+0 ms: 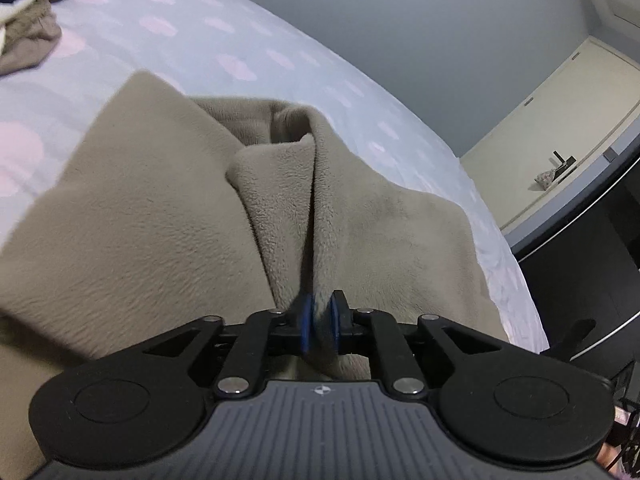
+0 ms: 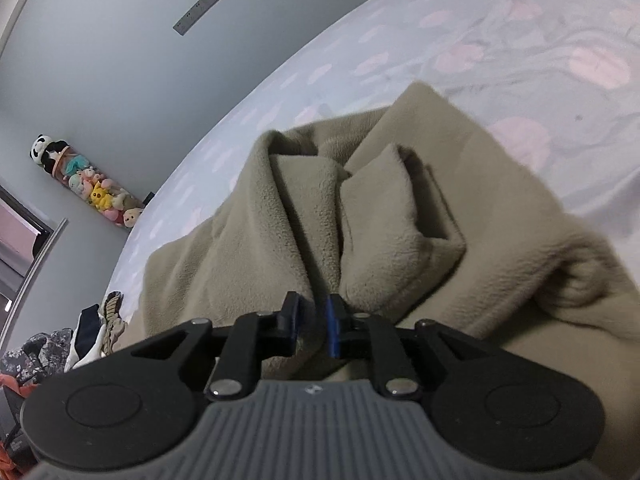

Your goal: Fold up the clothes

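Fleece garment (image 1: 140, 220) bunches between both sets of fingers: left gripper (image 1: 320, 324) and right gripper (image 2: 314, 326) each pinch a fold.

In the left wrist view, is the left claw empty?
No: the left claw is pinched shut on a ridge of the beige fleece garment, which lies on the bed sheet.

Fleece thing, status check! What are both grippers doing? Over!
Left gripper shut on beige fleece. Right gripper shut on it too. Fleece bunched over the bed sheet. Nothing blocking.
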Demonstrator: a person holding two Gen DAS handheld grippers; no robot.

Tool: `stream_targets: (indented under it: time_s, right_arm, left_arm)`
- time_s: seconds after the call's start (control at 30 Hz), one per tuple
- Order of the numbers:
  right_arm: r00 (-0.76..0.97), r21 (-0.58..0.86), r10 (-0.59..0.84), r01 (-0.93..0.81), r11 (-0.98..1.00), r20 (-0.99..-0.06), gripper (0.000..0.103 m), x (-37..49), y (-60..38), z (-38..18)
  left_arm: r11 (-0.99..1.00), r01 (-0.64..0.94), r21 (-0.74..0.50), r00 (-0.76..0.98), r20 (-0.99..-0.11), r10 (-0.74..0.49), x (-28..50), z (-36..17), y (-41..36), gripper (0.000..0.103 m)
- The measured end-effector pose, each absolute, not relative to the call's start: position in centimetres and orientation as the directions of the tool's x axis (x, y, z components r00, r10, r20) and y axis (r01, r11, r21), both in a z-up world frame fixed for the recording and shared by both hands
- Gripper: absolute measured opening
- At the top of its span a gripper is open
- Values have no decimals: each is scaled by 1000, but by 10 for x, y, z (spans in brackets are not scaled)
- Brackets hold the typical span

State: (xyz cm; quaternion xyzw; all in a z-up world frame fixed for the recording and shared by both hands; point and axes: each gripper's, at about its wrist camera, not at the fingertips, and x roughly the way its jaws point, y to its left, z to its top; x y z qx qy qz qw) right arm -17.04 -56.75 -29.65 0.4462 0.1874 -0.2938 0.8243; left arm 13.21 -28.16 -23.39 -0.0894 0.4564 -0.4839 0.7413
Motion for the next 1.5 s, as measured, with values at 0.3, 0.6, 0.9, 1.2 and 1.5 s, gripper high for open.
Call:
stream_targets:
  time_s: [0.3,0.6,0.9,1.2,1.5]
  right_arm:
    - [790,613,-344,612,501,-507,25,-220,-556,-233]
    - [771,274,-418,584,764,-480,42,-281,-527,-142]
    - [736,-148,-367,347,926,-569,49,-322,-467,-115]
    - [629,-332,-379,197,922,-679,49,-355,-431,-130]
    - [574,-440,-445,158,884,-687,53,-382,-430,-120]
  left_arm:
    - [503,706,-499,195,-546,-815,109,-160,-228,10]
    - [450,844,-292,293,-452,-842,76,-57,-165,17]
    - [201,977,65,203,-550,-810,-3,-18,-138,37]
    - [-165,963,212,64,-777,-626,-83,-67,-119,49]
    - [-409,854,321,146,-903,-404,-119,-134,-104,61]
